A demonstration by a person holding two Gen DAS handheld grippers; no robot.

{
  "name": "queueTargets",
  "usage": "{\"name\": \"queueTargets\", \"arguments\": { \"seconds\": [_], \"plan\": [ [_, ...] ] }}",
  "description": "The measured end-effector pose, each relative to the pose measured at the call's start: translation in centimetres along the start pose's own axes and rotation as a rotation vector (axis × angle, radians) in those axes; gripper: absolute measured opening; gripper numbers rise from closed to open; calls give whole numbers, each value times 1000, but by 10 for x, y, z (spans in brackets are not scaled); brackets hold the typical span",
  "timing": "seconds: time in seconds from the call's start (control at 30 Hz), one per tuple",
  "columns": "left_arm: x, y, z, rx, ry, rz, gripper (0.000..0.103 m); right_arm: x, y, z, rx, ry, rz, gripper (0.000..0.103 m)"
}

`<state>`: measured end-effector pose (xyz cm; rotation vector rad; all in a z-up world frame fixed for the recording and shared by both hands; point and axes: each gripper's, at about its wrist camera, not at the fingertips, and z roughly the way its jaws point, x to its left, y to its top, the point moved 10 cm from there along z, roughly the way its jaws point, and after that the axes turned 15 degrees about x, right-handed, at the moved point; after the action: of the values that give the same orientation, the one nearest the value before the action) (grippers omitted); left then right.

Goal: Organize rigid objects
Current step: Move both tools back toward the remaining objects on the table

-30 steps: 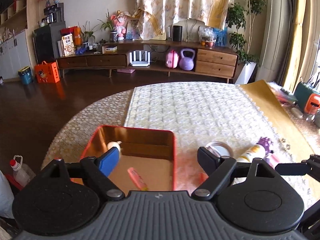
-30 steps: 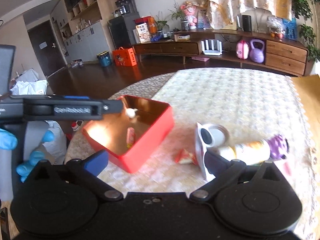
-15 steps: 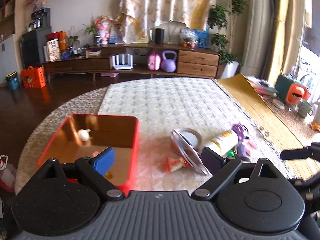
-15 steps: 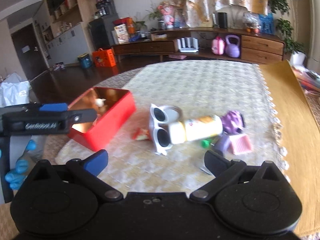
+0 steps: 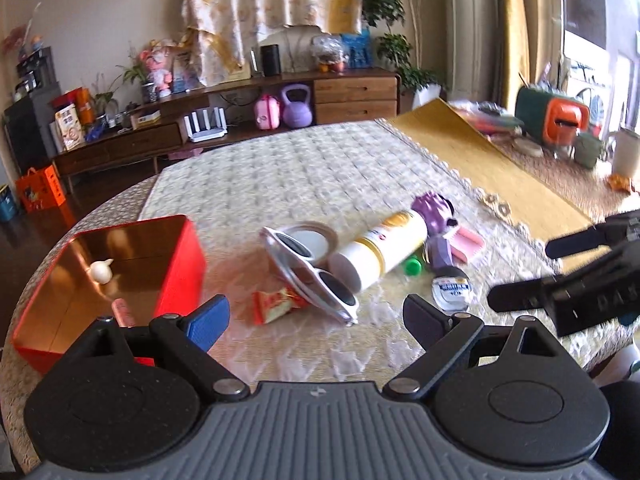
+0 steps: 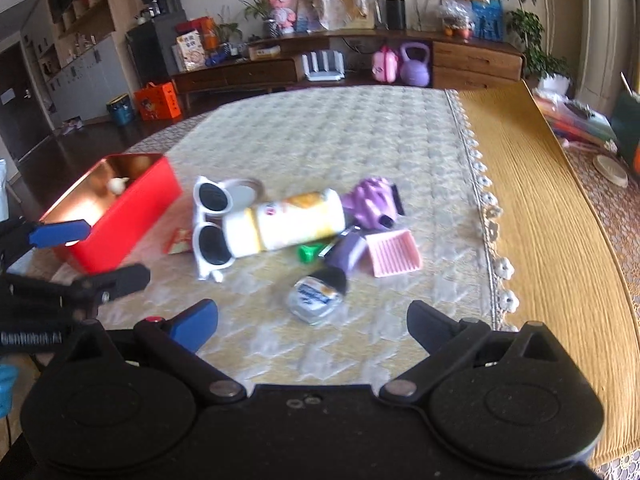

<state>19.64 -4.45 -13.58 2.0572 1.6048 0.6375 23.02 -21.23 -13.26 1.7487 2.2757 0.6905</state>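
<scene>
Presently both the left gripper (image 5: 316,316) and right gripper (image 6: 312,322) hover with jaws wide and empty above the cluttered pile, white sunglasses (image 6: 208,224) and yellow bottle (image 6: 292,222) lying just beside the red tin (image 5: 176,264), evidently awaiting transfer into it.

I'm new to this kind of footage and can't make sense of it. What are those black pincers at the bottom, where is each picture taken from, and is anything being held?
No robot here: a person holds a two-finger gripper in each hand, each with a camera looking along its fingers. One picture looks out from the left gripper, the other from the right gripper. Both are open and hold nothing.

On the quilted cream tablecloth sits an open red metal tin holding a small white figure. Beside it lie white-framed sunglasses, a white and yellow bottle on its side, a purple toy, a pink ridged piece and a red snack packet.
</scene>
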Motion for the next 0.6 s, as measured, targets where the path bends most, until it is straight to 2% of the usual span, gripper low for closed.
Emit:
{"name": "queueTargets", "arguments": {
  "seconds": [0.13, 0.27, 0.47, 0.6],
  "plan": [
    [-13, 1, 18, 19, 28, 25, 94, -4, 4, 14, 27, 11, -7, 98],
    [-19, 4, 36, 31, 34, 24, 94, -7, 6, 25, 54, 31, -14, 90],
    [-18, 5, 54, 33, -20, 23, 94, -9, 8, 40, 94, 76, -42, 79],
    [-19, 6, 61, 25, -37, 42, 94, -15, 11, 47, 112, 97, -15, 77]
  ]
}}
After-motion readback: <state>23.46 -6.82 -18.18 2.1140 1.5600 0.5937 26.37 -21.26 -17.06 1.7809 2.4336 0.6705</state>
